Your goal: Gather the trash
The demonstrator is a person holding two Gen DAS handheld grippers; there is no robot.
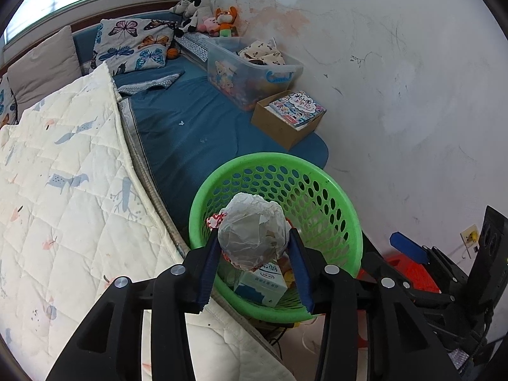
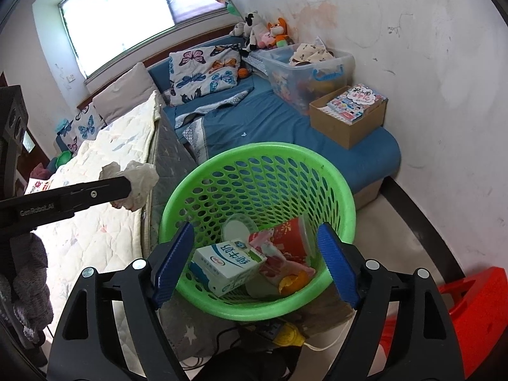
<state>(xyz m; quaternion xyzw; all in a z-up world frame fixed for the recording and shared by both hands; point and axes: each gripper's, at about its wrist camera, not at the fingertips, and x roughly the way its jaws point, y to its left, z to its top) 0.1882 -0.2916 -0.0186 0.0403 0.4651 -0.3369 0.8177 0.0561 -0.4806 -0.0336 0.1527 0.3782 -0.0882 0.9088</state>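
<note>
L gripper (image 1: 254,241) clamped on crumpled paper wad (image 1: 254,231), hovering by green basket (image 1: 336,190) rim at its 9 o'clock. R gripper (image 2: 254,254) wide open, empty, over milk carton (image 2: 227,265) + red cup (image 2: 287,238) inside. I'd center wad over opening b4 release, else it may hit rim.

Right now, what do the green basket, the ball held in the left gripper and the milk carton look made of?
Basket: moulded plastic, slightly glossy, with punched holes in its wall. Ball in the left gripper: crumpled paper or thin plastic film, creased and faintly shiny; hard to tell which. Milk carton: printed coated cardboard, with folded edges.
</note>
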